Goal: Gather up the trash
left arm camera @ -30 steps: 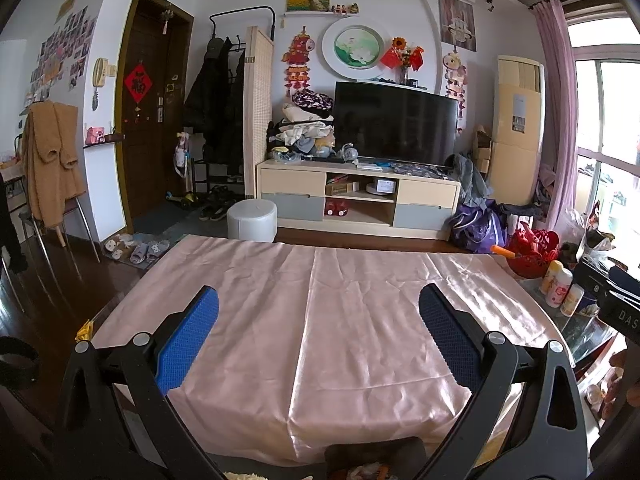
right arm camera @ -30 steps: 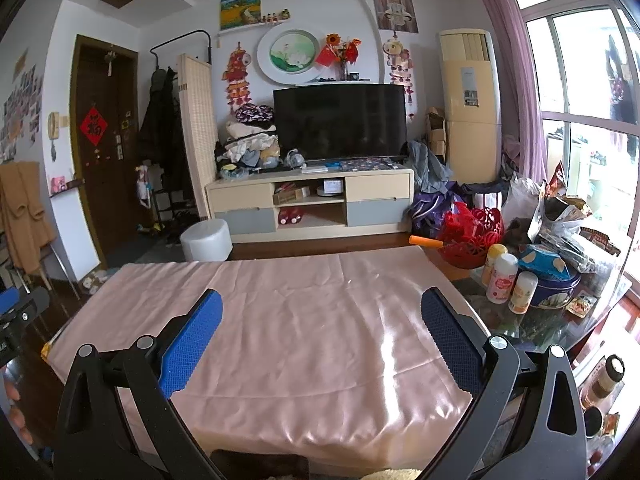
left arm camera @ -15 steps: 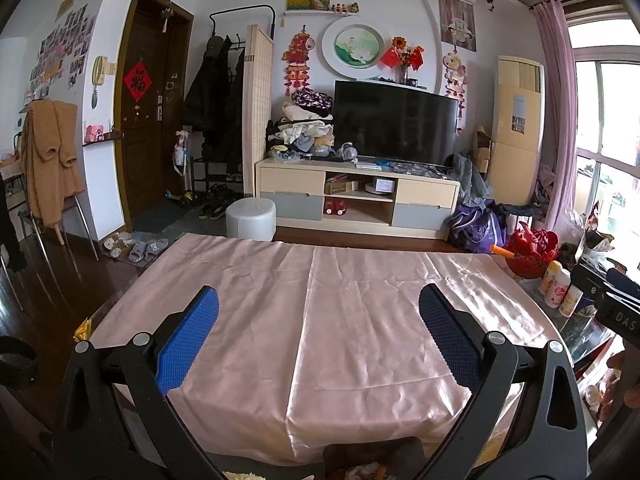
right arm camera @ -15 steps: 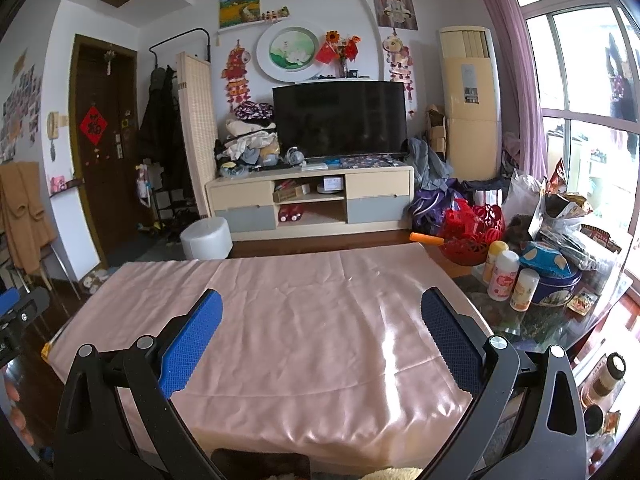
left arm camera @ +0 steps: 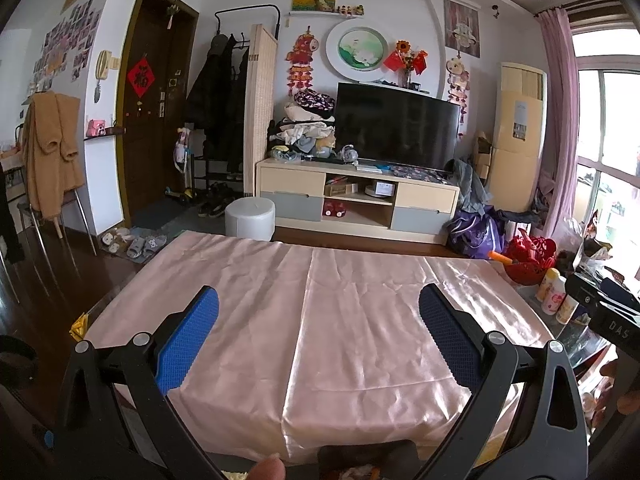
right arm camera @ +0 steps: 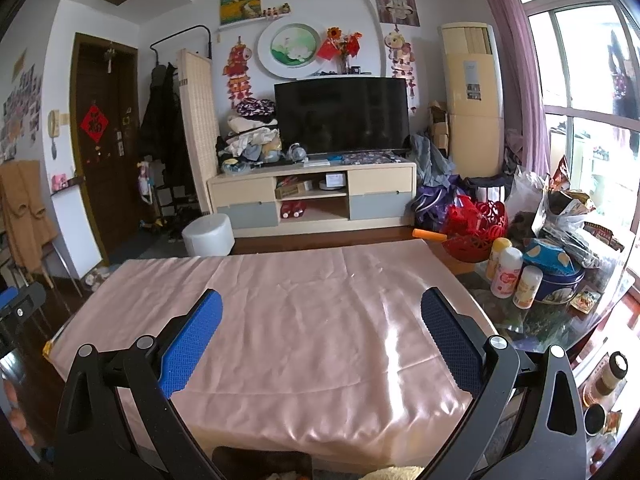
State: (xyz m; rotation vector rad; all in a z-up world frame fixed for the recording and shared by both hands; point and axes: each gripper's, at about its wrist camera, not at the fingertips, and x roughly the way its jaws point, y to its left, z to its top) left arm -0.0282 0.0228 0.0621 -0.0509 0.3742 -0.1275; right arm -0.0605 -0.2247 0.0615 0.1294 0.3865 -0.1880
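Pink satin cloth covers table — TV behind; left gripper & right gripper both spread, empty.

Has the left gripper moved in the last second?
No. The left gripper holds its place: the television sits where it did in its view.

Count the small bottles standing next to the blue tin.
3. The yellow-capped bottle stands farthest back, the pink-labelled bottle in front of it, the orange-labelled bottle nearest the blue tin. Others may be hidden.
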